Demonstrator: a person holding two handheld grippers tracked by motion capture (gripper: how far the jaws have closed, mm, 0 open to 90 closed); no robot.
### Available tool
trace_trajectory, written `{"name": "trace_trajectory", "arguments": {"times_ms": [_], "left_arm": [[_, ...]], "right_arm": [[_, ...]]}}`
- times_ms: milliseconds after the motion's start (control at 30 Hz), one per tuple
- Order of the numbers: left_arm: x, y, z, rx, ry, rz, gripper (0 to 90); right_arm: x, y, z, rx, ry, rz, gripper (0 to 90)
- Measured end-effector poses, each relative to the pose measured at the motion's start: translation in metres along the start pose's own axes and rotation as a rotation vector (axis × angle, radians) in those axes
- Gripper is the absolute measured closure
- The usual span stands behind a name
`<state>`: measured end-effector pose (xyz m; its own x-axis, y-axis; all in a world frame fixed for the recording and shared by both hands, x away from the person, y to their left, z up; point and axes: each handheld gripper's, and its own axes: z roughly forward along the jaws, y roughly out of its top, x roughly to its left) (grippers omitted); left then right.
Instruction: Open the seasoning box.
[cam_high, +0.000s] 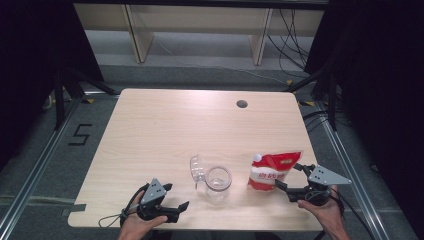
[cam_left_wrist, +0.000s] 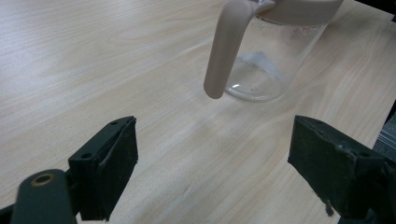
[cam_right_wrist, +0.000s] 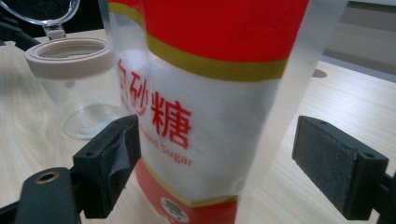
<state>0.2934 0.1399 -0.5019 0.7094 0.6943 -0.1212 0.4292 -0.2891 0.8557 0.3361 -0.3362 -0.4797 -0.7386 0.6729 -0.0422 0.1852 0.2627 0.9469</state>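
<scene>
A clear glass jar with a beige rim, a beige handle and its clear lid flipped open stands near the table's front edge. To its right stands a red and white sugar bag. My left gripper is open, low on the table to the left of the jar, apart from it. My right gripper is open beside the bag, whose lower part sits between the spread jaws. The jar stands left of the bag in the right gripper view.
The wooden table has a round cable hole at the back right. Beyond its far edge are a grey floor, wooden furniture legs and loose cables. Metal rails run along both sides.
</scene>
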Motion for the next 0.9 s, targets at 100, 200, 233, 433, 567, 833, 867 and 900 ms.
{"name": "trace_trajectory", "arguments": {"times_ms": [100,200,233,433,567,833,867,900], "left_arm": [[0.000,0.000,0.001,-0.002,-0.002,0.000,15.2],[0.000,0.000,0.002,-0.006,-0.009,-0.002,15.2],[0.000,0.000,0.003,-0.004,-0.009,0.000,15.2],[0.001,0.000,0.002,-0.001,-0.009,0.002,15.2],[0.001,0.000,0.001,0.005,-0.005,0.005,15.2],[0.001,0.000,0.001,0.000,-0.008,0.005,15.2],[0.001,0.000,0.001,0.002,-0.007,0.006,15.2],[0.001,0.000,0.001,0.002,-0.007,0.006,15.2]], "right_arm": [[0.000,-0.002,0.002,-0.006,0.009,-0.004,15.8],[0.003,-0.005,0.003,0.008,0.034,0.029,15.6],[0.003,-0.005,0.004,0.003,0.032,0.025,15.6],[0.001,-0.006,0.008,-0.020,0.036,-0.028,15.4],[0.003,-0.008,0.009,-0.005,0.044,0.001,15.4],[0.003,-0.010,0.014,-0.015,0.038,0.006,15.6],[0.003,-0.009,0.013,-0.007,0.058,0.020,15.5],[0.003,-0.009,0.013,-0.007,0.058,0.020,15.5]]}}
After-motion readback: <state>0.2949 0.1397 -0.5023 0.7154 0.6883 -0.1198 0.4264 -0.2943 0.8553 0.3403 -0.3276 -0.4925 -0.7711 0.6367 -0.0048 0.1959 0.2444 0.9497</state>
